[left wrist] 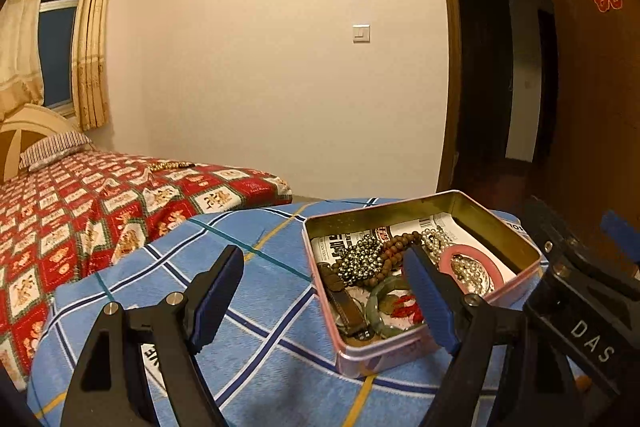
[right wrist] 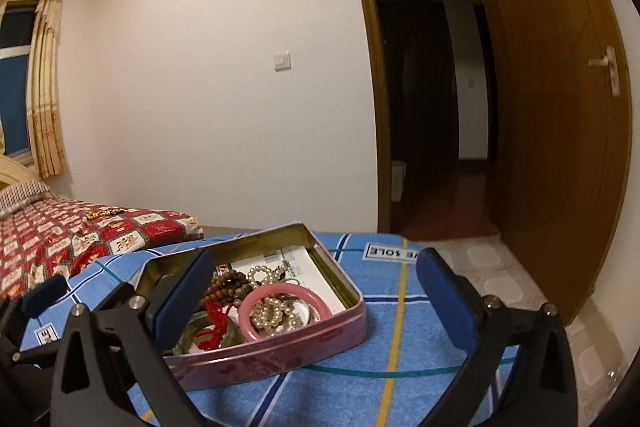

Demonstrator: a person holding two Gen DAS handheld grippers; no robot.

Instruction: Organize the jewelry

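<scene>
An open pink tin [left wrist: 380, 351] [right wrist: 280, 351] lies on a blue plaid cloth [left wrist: 260, 327]. Inside are a pink bangle [right wrist: 280, 289], pearl beads [right wrist: 272, 313], a brown wooden bead string [left wrist: 394, 247], shiny metal beads [left wrist: 360, 259], a green bangle [left wrist: 380, 301] with red cord [right wrist: 214, 315], and a brown strap [left wrist: 344, 299]. My left gripper [left wrist: 326, 291] is open, its right finger over the tin's near end. My right gripper [right wrist: 314, 295] is open too, with its left finger above the tin and its right finger over the cloth. Neither holds anything.
A bed with a red patterned quilt [left wrist: 100, 207] lies left of the cloth, with a gold chain [left wrist: 170, 165] [right wrist: 102, 214] on it. A brown door [right wrist: 552, 107] stands open on the right beside a dark doorway. Tiled floor shows beyond the cloth's right edge.
</scene>
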